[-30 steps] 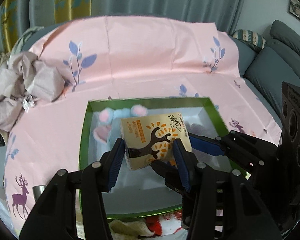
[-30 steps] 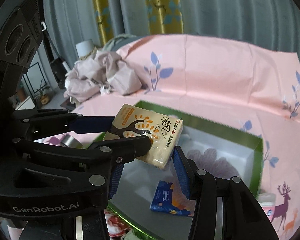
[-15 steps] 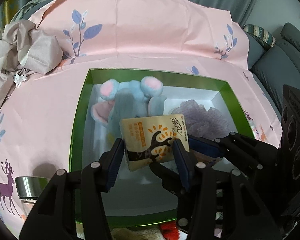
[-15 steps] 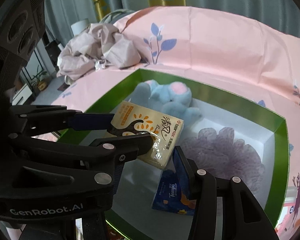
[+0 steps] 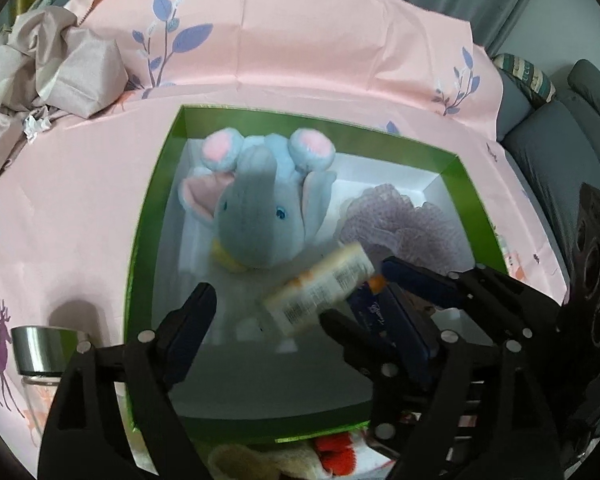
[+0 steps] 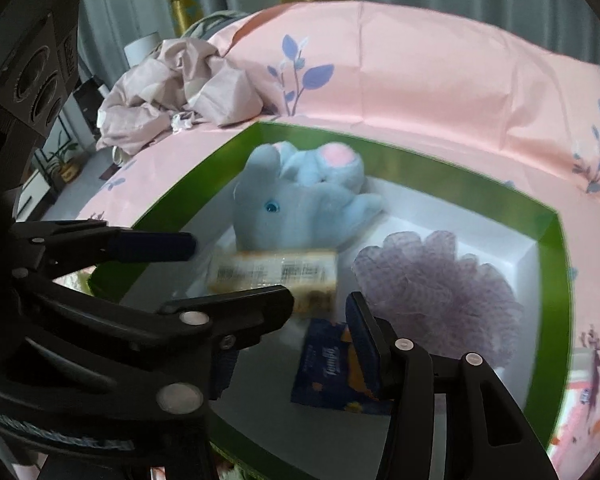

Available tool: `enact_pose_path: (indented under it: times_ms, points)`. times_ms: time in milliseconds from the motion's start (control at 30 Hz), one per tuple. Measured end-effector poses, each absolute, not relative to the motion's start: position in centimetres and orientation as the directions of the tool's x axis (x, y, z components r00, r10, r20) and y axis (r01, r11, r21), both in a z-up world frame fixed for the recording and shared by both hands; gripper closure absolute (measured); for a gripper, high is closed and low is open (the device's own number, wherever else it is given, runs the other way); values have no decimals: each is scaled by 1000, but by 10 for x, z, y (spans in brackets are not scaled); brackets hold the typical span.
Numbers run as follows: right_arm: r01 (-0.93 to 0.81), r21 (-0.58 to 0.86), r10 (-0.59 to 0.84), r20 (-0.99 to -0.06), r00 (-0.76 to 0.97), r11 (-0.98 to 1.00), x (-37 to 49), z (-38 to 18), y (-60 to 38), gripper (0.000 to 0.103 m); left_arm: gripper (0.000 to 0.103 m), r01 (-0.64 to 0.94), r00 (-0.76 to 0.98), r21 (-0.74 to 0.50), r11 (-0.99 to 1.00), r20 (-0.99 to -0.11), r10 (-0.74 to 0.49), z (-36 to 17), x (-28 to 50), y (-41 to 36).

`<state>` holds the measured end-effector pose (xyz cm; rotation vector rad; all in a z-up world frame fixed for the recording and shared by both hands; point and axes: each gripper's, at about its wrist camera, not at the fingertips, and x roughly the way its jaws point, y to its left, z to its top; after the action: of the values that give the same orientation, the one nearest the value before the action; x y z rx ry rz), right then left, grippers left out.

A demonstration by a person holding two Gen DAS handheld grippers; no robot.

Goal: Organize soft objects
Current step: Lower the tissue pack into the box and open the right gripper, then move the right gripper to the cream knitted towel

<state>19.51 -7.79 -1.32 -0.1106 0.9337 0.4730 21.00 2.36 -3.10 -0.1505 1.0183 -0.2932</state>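
While blurred above the green box (image 5: 140, 240), tissue pack (image 5: 320, 284) apparently loose between spread jaws of left gripper (image 5: 300, 320), beside plush elephant (image 5: 256, 208) and purple bath pouf (image 6: 432, 280). Right gripper (image 6: 320, 320) also released, grasping nothing.

The left gripper (image 5: 300, 320) is now gaping wide instead of squeezing the tissue pack (image 5: 320, 284). That pack is tumbling loose, blurred, over the green box (image 5: 140, 240).

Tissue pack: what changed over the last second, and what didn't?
Both grippers opened, and the yellow tissue pack was let go; it is blurred, dropping into the green box. The elephant plush, purple loofah and blue tissue pack stayed put.
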Motion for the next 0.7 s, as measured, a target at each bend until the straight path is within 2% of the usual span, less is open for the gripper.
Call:
enact_pose_path:
  times_ms: [67,167,300,500,700]
  points:
    - [-429,101,336,-787,518,898,191,-7,-83,44,20,168,499,-263,950,-808,-312,-26,206,25]
    - [-409,75,312,-775,550,909,182,3,-91,44,19,163,524,-274,948,-790,-318,-14,195,29]
    - [-378,81,306,-750,586,922,165,18,-107,44,1,152,565,-301,941,-755,-333,5,175,37]
    - [-343,124,322,-720,615,931,127,33,-129,38,1,136,597,-350,927,-717,-359,32,138,52]
    - [-319,182,348,-716,605,930,91,34,-150,38,1,121,656,-371,921,-666,-354,58,89,73]
